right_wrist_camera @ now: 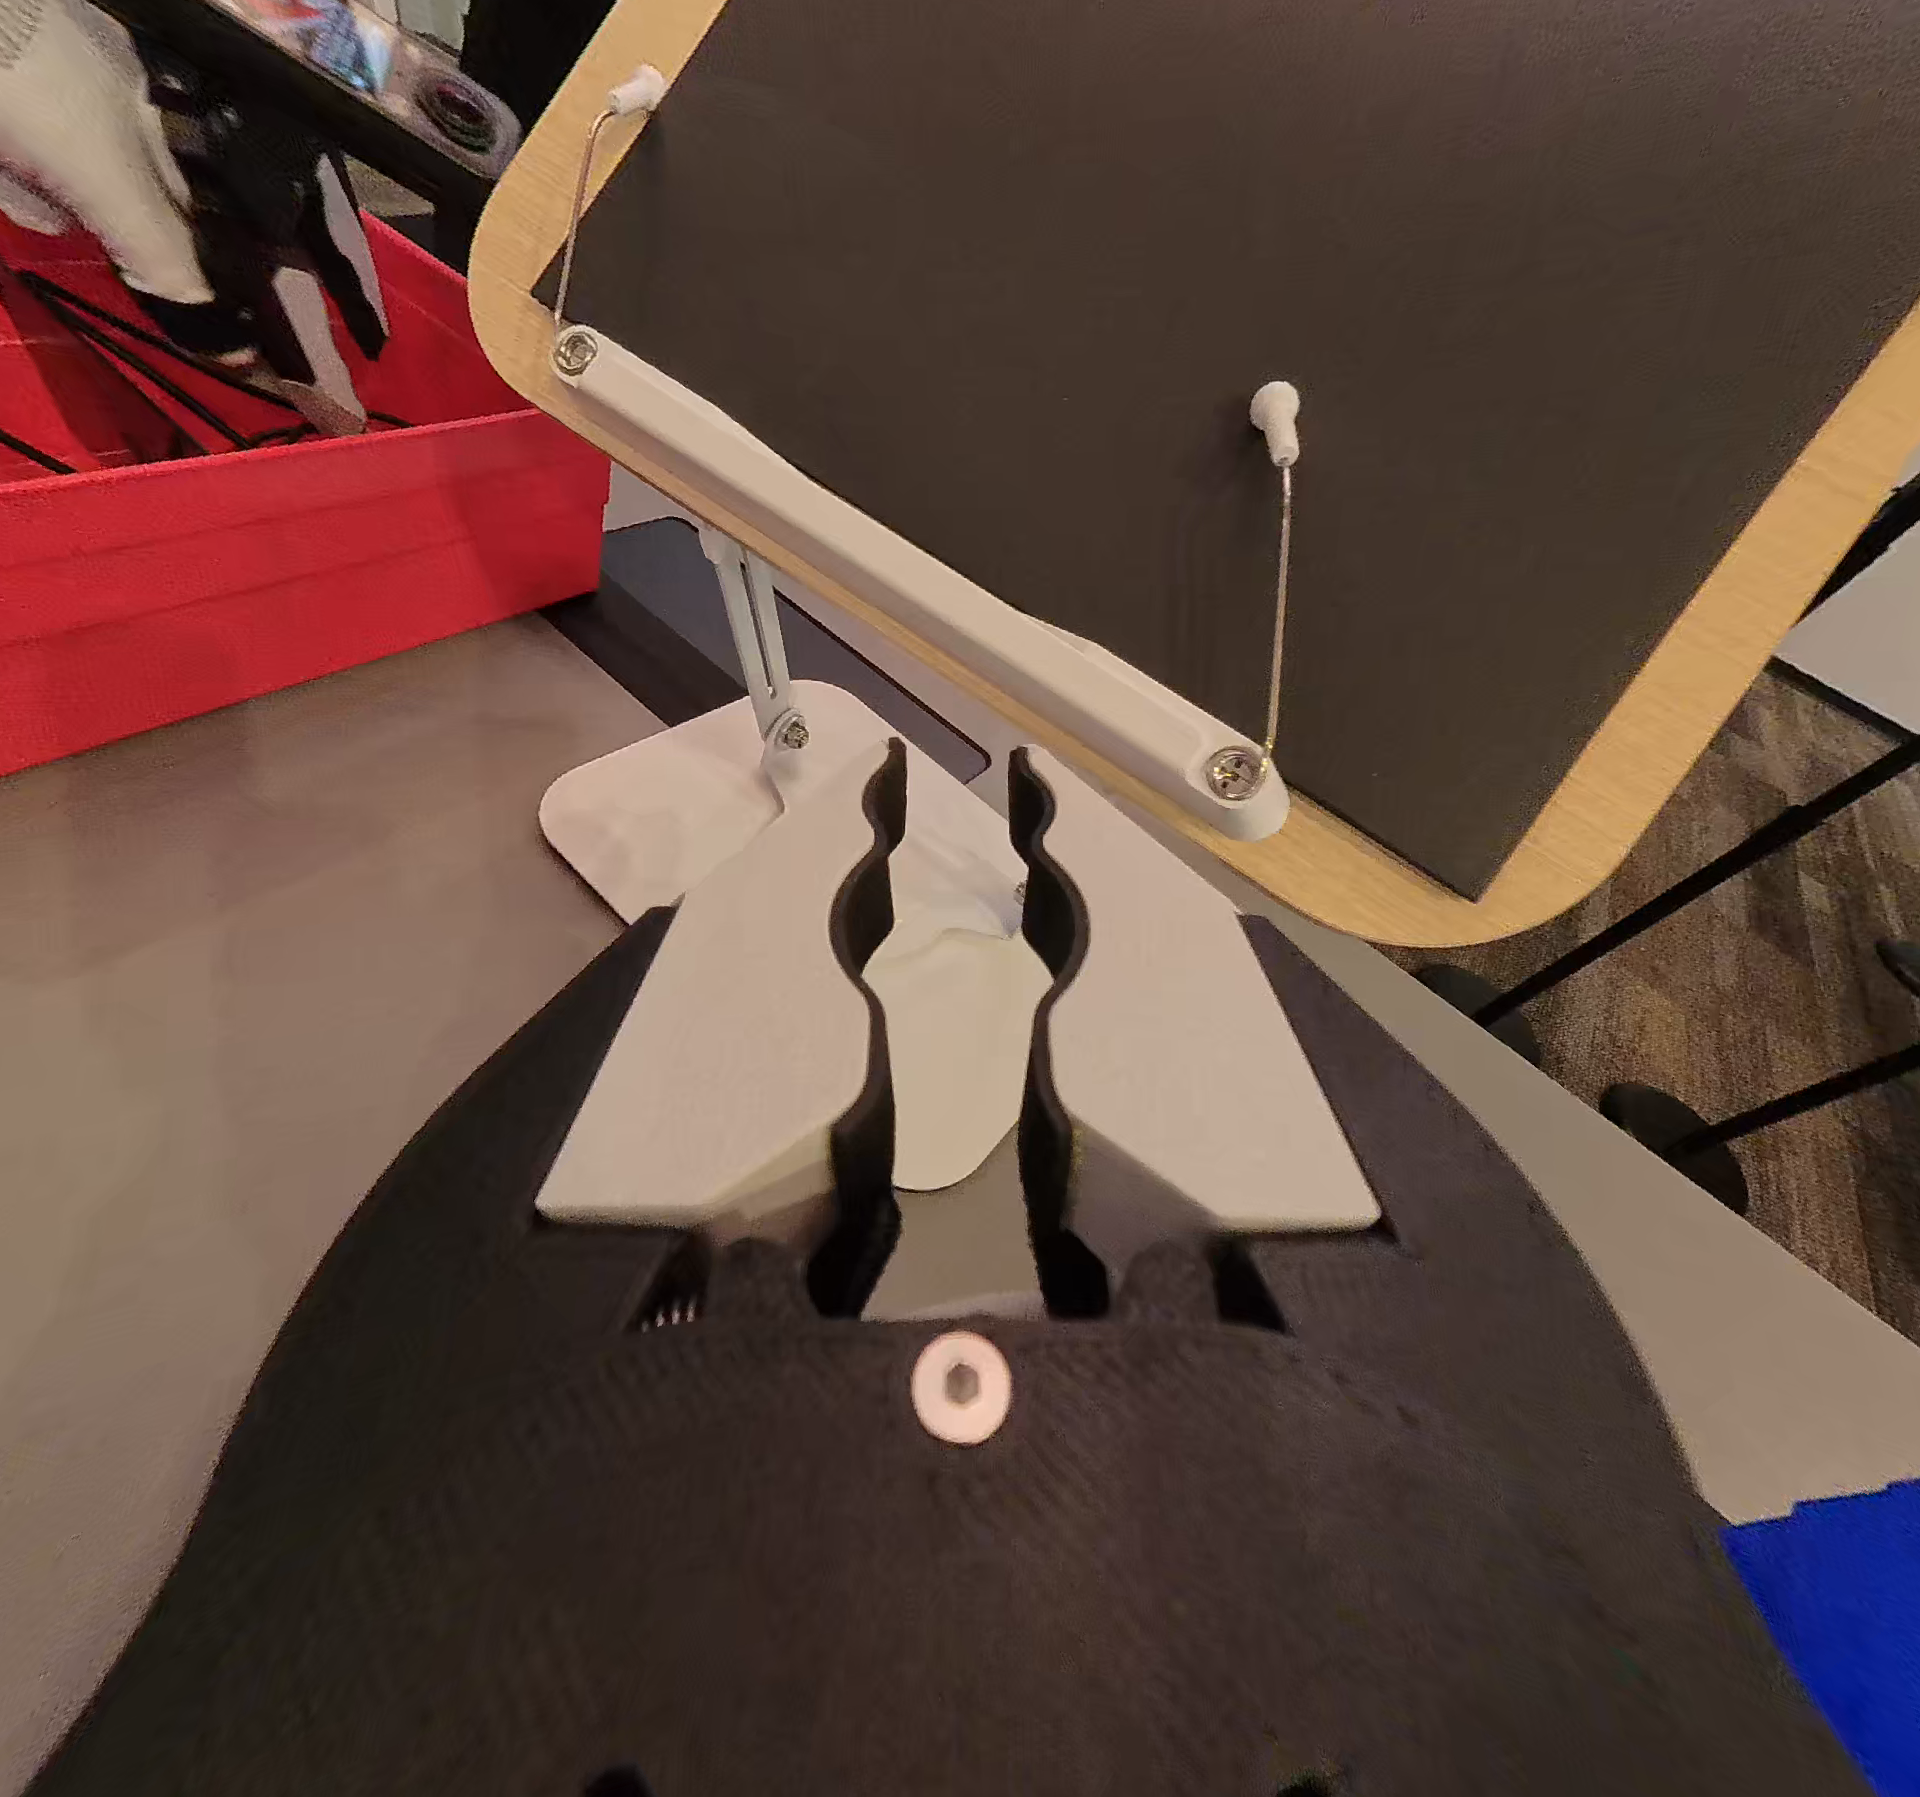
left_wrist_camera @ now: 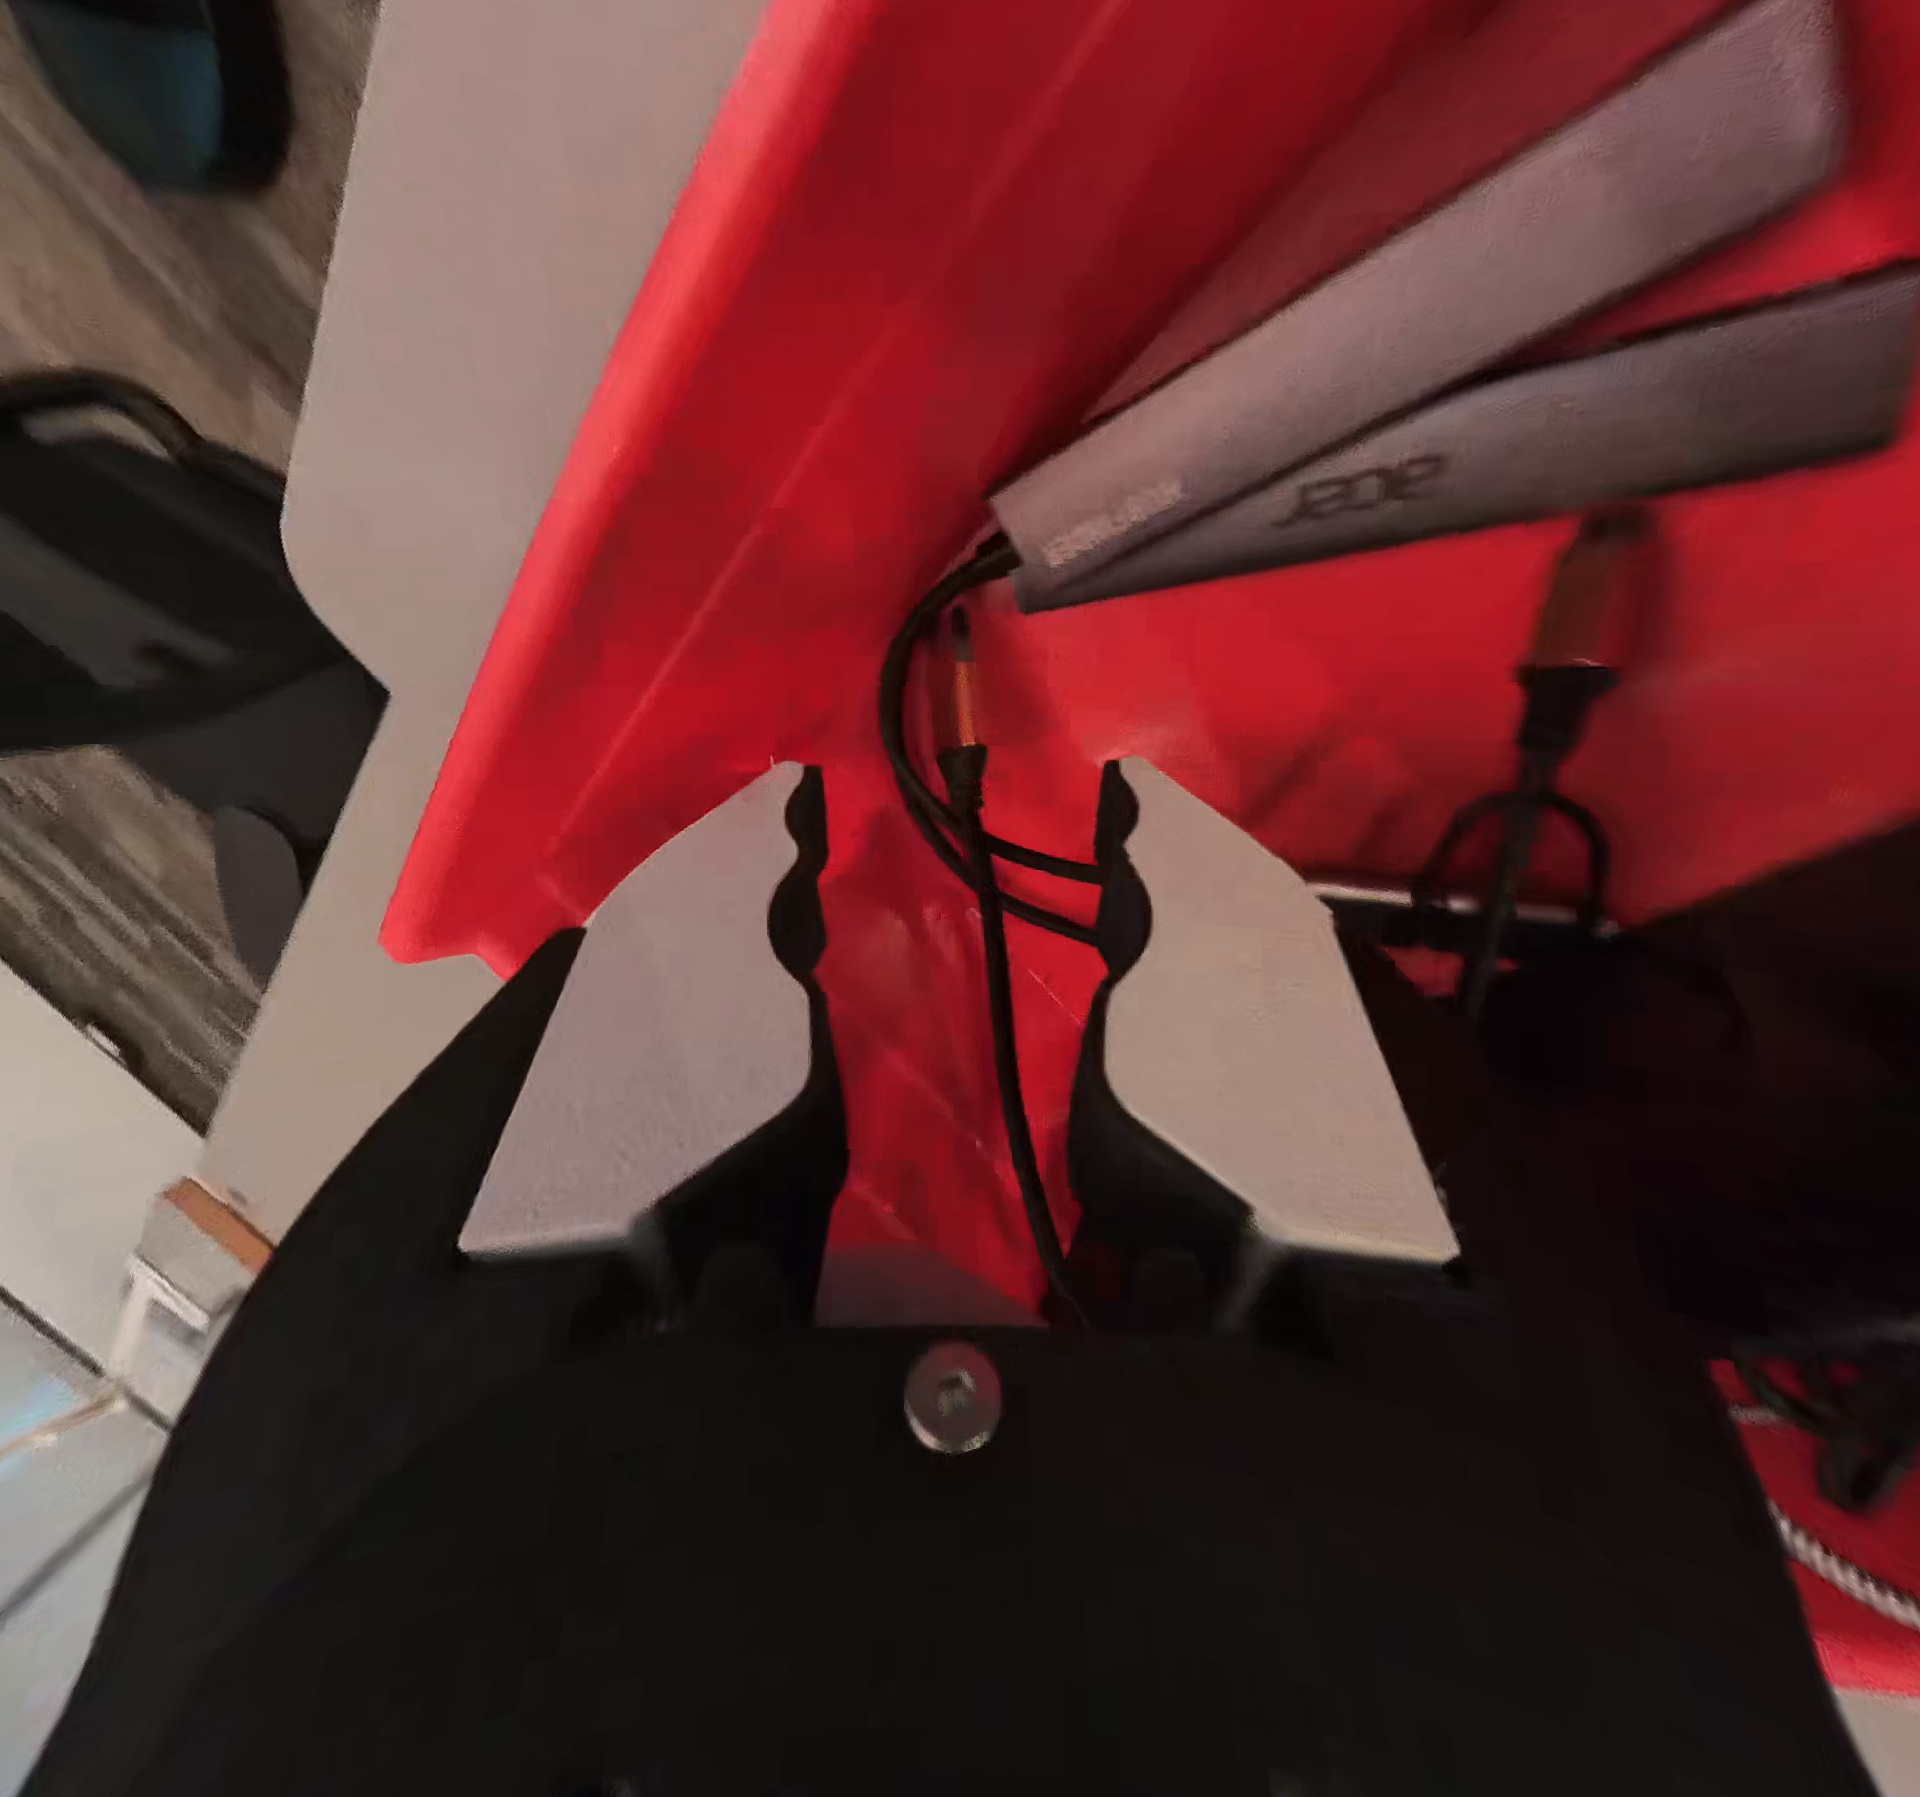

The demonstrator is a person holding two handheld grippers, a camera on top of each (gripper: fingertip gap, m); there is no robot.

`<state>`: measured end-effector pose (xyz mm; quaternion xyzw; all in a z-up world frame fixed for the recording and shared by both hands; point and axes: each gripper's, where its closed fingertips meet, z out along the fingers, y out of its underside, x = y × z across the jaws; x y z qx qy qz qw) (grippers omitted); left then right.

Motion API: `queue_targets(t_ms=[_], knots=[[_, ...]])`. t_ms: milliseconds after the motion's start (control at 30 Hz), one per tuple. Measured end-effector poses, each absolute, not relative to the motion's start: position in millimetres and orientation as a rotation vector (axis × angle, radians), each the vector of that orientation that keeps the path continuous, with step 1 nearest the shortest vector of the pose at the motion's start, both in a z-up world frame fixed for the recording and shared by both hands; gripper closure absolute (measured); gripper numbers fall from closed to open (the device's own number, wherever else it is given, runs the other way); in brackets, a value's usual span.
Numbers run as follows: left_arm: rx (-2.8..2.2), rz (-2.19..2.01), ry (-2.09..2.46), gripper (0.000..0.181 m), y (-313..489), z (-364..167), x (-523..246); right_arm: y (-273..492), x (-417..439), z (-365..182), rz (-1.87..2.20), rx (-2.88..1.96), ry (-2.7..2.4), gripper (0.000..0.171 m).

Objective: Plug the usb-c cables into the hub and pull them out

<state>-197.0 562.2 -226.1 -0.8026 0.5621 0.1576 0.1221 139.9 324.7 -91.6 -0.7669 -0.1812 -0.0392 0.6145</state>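
The left gripper [left_wrist_camera: 961, 781], a black printed tool with pale grey finger plates, is hovering with its jaws open over the floor of a shallow red fabric-lined tray [left_wrist_camera: 727, 397]. A thin black cable [left_wrist_camera: 1003, 999] is running up between the fingers without being pinched, ending in a copper-coloured usb-c plug [left_wrist_camera: 964, 698] that is lying loose just short of two flat grey rectangular hubs [left_wrist_camera: 1455, 417]. The hubs are lying side by side, touching, their far ends smeared by motion blur. A second copper-coloured plug [left_wrist_camera: 1584, 594] is sitting against the nearer hub's long edge; whether it is seated in a port cannot be told. Dark shapes at the right edge are too murky to identify.

In the right wrist view, the right gripper [right_wrist_camera: 956, 760] is hanging with its jaws parted and empty above a grey tabletop [right_wrist_camera: 260, 864], pointing at the white base of a tilted book stand with a dark panel and light wood rim [right_wrist_camera: 1143, 241], which is cut off at the top. At upper left, the other gripper [right_wrist_camera: 312, 334] is reaching down into the red tray in a white-gloved hand [right_wrist_camera: 73, 137], the hubs hidden from this side.
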Motion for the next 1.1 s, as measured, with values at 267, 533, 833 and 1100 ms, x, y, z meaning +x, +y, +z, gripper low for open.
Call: queue_targets(t_ms=[267, 533, 833, 1100], knots=[[-2.508, 0.396, 1.381, 0.137, 585, -243, -199, 324, 133, -94, -0.081, -1.767, -0.44, 0.154], [-2.564, 0.292, 1.283, 0.171, 589, -254, -195, 325, 130, -100, -0.071, -1.777, -0.452, 0.155], [-2.43, 0.238, 1.305, 0.174, 586, -221, -191, 326, 132, -101, -0.054, -1.781, -0.445, 0.155], [-2.242, 0.159, 1.277, 0.176, 583, -180, -188, 324, 128, -99, -0.052, -1.774, -0.459, 0.156]])
